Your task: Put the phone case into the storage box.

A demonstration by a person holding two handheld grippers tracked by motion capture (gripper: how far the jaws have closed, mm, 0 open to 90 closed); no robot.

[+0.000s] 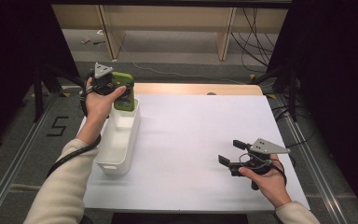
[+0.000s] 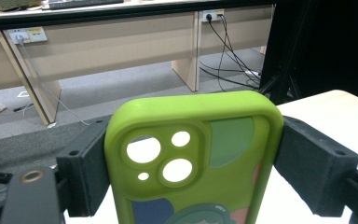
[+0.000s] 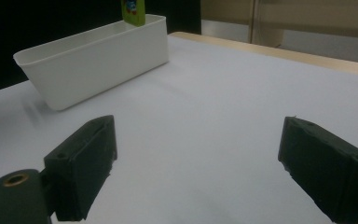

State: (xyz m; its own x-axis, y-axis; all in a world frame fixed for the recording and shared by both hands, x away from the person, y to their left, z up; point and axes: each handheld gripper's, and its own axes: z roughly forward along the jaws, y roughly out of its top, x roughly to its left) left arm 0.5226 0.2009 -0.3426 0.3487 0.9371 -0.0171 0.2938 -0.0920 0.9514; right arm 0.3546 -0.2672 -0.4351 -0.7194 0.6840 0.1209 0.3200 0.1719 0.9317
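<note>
At the far left corner of the desk (image 1: 205, 140), the left hand (image 1: 97, 103) raises the left tongs (image 1: 116, 88), whose two black jaws are clenched on the long edges of a green phone case (image 1: 123, 91). In the left gripper view the phone case (image 2: 193, 158) stands upright between the jaws, its back toward the camera, with the camera cut-outs in its upper left part and coloured patches and part of a cartoon figure printed lower down. The case hangs over the far end of a white rectangular bin (image 1: 119, 140), its lower end at about rim level; whether it touches the bin cannot be told. The bin stands along the left edge of the desk, its long side running from the near part of that edge toward the far left corner. In the right gripper view the bin (image 3: 98, 60) lies beyond the jaws, with the case's lower end (image 3: 134, 11) at its far end. Near the right edge, toward the near right corner, the right hand (image 1: 268, 179) holds the right tongs (image 1: 230, 151) low over the white desk surface, well apart from the bin. Its jaws are released, spread wide, with bare desk between them.
</note>
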